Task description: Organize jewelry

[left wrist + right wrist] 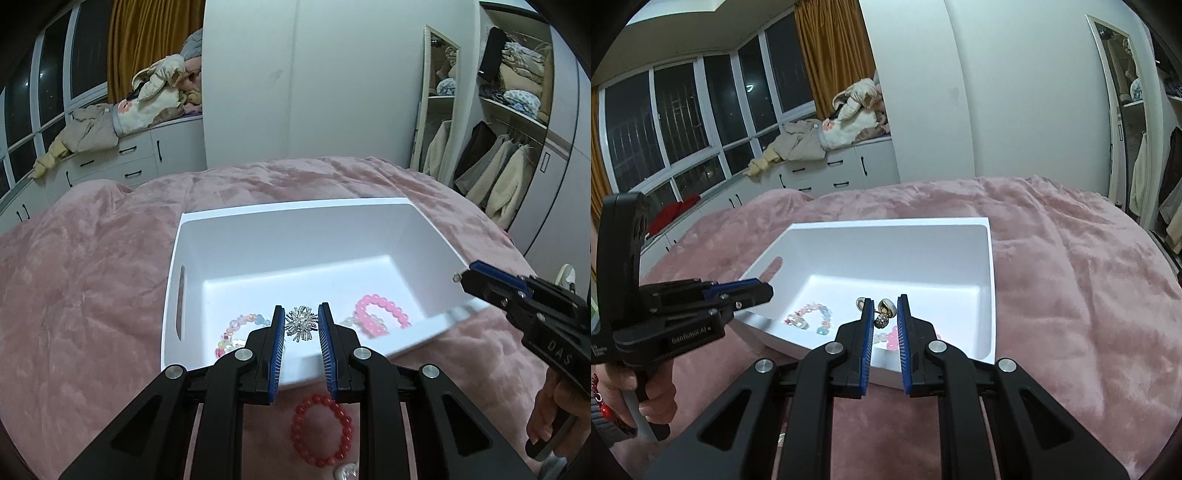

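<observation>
Nearest in the left wrist view, a round pearl-like bead [345, 470] and a red beaded bracelet [320, 430] lie on the pink plush bedspread [85, 295], just in front of a white rectangular plastic bin [295, 214].

The left gripper [301, 325] hovers over the bin's near wall. Its jaws stand narrow, with a silver spiky starburst brooch [301, 322] showing between the blue pads; whether the pads press on it cannot be told.

Inside the bin, on its floor, a pastel bracelet of mixed clear and coloured beads [236, 332] lies to the left of the brooch, and a pink beaded bracelet [380, 314] lies to the right.

The right gripper [882, 314] hangs over the bin's near right part. Its jaws are closed narrow on a gold earring set with a dark glittering bead and a pearl [884, 314], held above the pink bracelet. From the left wrist view the right gripper's tip sits over the bin's right rim.

Each gripper is held by a hand [639, 398] on its grip.

Beyond the bed stand white drawer cabinets [842, 170] heaped with clothes [820, 136], dark windows [683, 122], a mustard curtain [834, 48], a leaning mirror [436, 99] and an open wardrobe [517, 110].
</observation>
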`<state>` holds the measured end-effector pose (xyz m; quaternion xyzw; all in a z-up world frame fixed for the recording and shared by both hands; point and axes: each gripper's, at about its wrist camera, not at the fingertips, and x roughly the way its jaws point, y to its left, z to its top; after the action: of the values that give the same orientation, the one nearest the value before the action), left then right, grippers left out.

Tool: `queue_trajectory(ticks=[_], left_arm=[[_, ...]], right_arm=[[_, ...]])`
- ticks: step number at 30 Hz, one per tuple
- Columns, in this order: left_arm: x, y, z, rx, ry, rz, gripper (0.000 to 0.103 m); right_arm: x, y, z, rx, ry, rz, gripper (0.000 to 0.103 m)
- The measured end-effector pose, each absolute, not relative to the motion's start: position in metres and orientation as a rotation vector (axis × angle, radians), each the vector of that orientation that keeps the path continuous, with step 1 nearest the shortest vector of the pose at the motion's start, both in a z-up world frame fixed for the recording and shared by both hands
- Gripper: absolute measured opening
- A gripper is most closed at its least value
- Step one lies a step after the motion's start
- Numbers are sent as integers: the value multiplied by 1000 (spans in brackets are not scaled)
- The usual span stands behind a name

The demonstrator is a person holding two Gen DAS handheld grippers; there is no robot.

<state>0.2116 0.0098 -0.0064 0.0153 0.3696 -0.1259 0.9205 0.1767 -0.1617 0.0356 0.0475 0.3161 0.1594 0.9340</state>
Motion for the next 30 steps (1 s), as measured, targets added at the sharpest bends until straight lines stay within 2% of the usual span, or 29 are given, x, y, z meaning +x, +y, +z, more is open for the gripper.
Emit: queue_trajectory(ticks=[23,24,25,30], left_arm=[[266,23,-49,9,918,-222,24],[266,23,-49,8,922,-222,27],[266,24,-49,11,924,-218,36],[257,22,-44,29,912,-226,41]], right_arm=[[213,-141,-3,32,726,277,14],[213,-141,-3,32,729,276,15],[213,-141,-3,33,731,273,15],[211,-141,-3,34,727,284,22]])
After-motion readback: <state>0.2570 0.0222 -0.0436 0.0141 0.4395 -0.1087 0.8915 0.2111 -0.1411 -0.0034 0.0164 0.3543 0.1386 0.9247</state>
